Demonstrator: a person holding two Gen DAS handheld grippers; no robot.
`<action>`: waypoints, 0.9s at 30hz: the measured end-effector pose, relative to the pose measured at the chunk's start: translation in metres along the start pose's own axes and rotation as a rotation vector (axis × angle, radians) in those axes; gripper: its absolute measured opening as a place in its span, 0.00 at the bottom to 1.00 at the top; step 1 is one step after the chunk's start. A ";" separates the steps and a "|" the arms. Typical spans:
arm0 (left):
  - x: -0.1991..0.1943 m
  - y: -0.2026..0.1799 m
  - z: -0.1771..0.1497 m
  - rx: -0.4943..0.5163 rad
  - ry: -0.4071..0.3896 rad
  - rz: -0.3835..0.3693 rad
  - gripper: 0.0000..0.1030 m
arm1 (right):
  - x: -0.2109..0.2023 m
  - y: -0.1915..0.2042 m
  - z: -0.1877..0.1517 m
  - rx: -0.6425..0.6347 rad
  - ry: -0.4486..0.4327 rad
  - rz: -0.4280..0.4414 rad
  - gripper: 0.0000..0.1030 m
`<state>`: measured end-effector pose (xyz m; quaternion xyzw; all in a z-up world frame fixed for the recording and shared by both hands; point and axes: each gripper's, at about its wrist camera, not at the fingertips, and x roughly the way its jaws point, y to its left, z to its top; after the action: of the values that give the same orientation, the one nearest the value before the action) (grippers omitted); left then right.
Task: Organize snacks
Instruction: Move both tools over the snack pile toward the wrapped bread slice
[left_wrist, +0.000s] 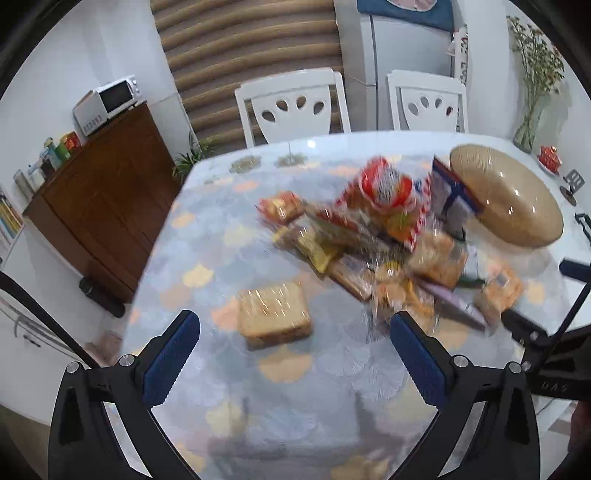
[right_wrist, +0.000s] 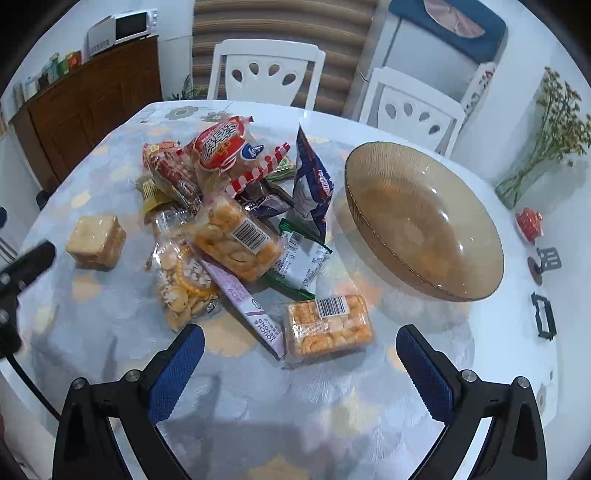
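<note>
Two tools were released above a counter (right_wrist: 92, 325) carrying piled snacks.
From left: left tool (left_wrist: 293, 345) hovered spread over a wrapped square cake (left_wrist: 273, 314), judged soft; grip its flat sides lightly. Right tool (right_wrist: 299, 350) stood open near a rigid cracker tray (right_wrist: 328, 328), judged light, brittle, slippery; grip its long edges. The glass bowl (right_wrist: 424, 225) lay rightmost.
</note>
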<state>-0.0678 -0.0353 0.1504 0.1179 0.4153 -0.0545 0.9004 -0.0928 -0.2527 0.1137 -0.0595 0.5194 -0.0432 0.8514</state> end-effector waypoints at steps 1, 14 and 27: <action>-0.004 0.001 0.005 0.005 -0.009 -0.001 0.99 | -0.004 -0.003 0.003 0.015 0.006 0.003 1.00; 0.007 -0.027 0.045 0.185 -0.015 -0.102 0.99 | -0.012 -0.011 -0.008 0.213 0.060 -0.089 1.00; 0.027 -0.097 0.085 0.385 -0.013 -0.232 0.99 | -0.013 -0.008 -0.034 0.338 0.105 -0.082 1.00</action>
<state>-0.0070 -0.1505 0.1668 0.2385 0.4021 -0.2370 0.8516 -0.1290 -0.2604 0.1108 0.0660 0.5455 -0.1675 0.8185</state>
